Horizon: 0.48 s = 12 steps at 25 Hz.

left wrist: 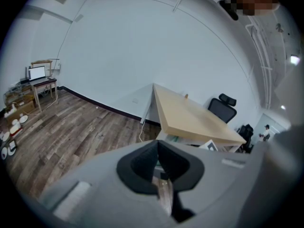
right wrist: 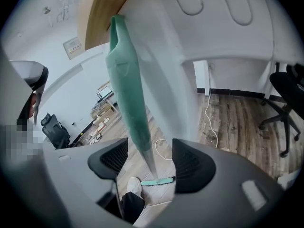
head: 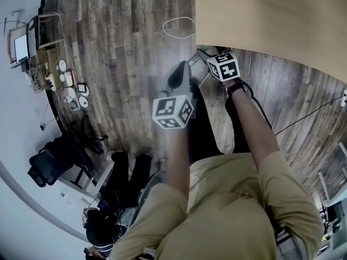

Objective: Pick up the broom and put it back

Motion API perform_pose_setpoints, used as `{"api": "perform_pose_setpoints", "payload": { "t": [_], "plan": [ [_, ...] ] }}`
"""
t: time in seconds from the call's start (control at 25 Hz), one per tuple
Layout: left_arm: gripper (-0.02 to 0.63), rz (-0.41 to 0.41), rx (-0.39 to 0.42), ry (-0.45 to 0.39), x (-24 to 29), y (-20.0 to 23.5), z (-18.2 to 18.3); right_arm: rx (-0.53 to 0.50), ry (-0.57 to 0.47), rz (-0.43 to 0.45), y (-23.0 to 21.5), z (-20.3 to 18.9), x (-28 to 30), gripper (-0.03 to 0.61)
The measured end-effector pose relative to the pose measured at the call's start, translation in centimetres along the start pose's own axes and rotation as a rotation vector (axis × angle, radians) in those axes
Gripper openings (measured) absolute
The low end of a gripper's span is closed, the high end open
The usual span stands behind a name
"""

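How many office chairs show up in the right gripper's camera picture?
2. One black chair stands at the picture's right edge; a second chair sits far off at the left. The table may hide more.

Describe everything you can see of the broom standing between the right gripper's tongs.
The mint-green broom has a long, plastic-looking green grip tapering into a thin grey metal-looking shaft, ending in a narrow green head flat on the wooden plank floor. It stands nearly upright, its top leaning against the white table frame under the light wooden tabletop. It passes between the right gripper's open tongs; neither pad presses on it.
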State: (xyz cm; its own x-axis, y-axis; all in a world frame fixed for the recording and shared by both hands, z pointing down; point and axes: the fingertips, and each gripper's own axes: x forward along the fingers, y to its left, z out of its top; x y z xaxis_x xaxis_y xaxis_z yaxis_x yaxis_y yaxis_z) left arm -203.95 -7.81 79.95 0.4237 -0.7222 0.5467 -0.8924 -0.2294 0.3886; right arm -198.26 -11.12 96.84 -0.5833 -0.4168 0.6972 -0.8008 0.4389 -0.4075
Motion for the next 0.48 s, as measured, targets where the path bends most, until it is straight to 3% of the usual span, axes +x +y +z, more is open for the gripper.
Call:
{"api": "perform_pose_setpoints", "payload": {
  "t": [0.24,0.48],
  "plan": [
    [0.002,0.001,-0.007,0.001,-0.4,0.1,-0.6,0.025,0.012,-0.026,-0.2,-1.5,-0.9,0.316],
    [0.002,0.018,0.035,-0.008,-2.0,-0.1,0.9,0.055,-0.019,-0.073,1.1,-1.7,-7.2,0.314]
  ]
}}
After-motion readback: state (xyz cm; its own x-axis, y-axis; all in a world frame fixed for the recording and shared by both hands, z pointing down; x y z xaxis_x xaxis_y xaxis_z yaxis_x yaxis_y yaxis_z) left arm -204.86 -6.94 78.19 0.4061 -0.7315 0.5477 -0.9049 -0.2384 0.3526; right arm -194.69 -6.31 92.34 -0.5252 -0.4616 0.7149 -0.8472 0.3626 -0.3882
